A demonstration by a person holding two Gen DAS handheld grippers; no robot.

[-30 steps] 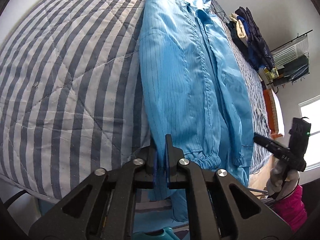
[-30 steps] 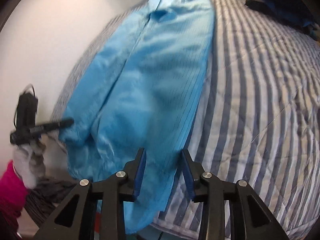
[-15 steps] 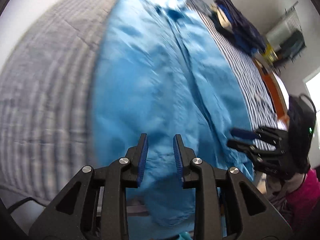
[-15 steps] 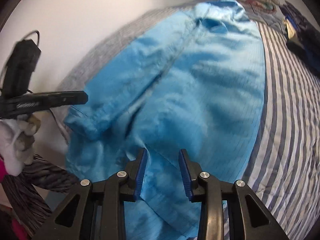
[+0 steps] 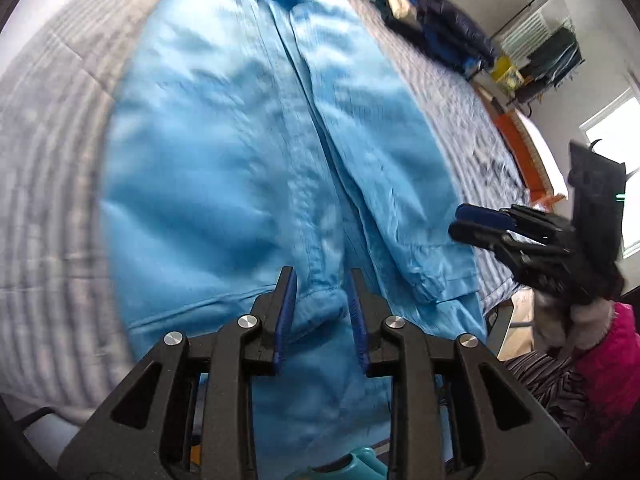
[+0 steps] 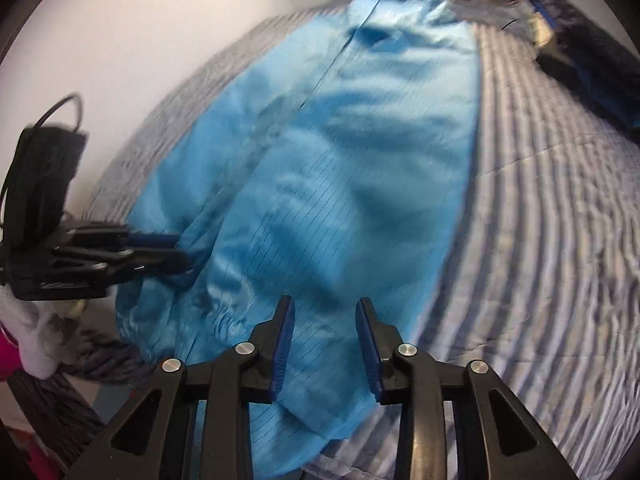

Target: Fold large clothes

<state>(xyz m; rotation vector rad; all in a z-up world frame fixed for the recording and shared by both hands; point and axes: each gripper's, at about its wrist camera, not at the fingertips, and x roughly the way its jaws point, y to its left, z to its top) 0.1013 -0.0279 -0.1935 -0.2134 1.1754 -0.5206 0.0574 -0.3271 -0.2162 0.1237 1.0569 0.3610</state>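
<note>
A large light-blue striped jacket point(image 5: 248, 152) lies flat on the grey-and-white striped bedspread point(image 5: 48, 184), collar at the far end and hem hanging over the near bed edge. My left gripper point(image 5: 320, 300) hovers over the left sleeve's gathered cuff point(image 5: 320, 292); its jaws are opening and the pads do not press the cloth. The right gripper point(image 6: 325, 316) hangs above the jacket point(image 6: 352, 168) near its hem, jaws opening, nothing pinched. Each gripper shows in the other's view: the right gripper point(image 5: 460, 222) by the right cuff, the left gripper point(image 6: 176, 248) by the left cuff.
A heap of dark clothes point(image 5: 440, 28) lies at the bed's far side, also seen as dark clothes point(image 6: 592, 64). A clothes rack point(image 5: 552, 52) stands beyond it. A white wall point(image 6: 120, 40) runs along the bed's left. A pink sleeve point(image 5: 612, 364) holds the right gripper.
The left gripper, shut on the jacket's left edge a second ago, has let go, opened and moved right over the cuff. The right gripper has shifted left over the hem.
</note>
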